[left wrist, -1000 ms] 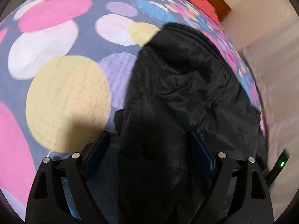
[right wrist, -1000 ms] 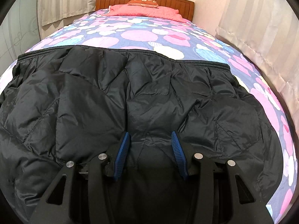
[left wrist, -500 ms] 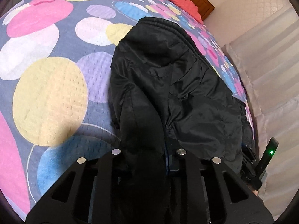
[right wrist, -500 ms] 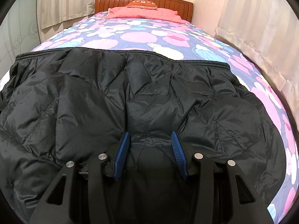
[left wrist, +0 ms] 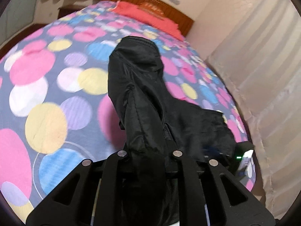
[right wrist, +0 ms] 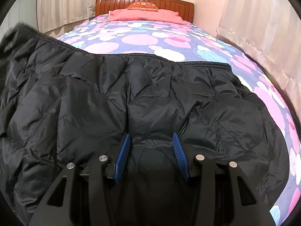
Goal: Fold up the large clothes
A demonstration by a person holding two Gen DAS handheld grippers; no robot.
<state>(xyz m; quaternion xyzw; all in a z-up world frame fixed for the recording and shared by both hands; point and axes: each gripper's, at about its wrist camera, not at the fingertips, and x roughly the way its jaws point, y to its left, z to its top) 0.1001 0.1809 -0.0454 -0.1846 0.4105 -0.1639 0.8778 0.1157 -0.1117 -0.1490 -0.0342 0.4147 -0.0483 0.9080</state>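
The left gripper clamped a raised fold of the black quilted puffer jacket (pads hidden by cloth). The right gripper stood moderately open, its blue ribbed pads resting on the jacket near the dotted bedspread.

Bedspread w/ pink, yellow, blue circles; red pillow at reddish wood headboard; pale striped curtains both sides.

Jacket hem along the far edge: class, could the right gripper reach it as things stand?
Probably yes. The right gripper is open and holds nothing; only flat jacket lies between it and the hem.
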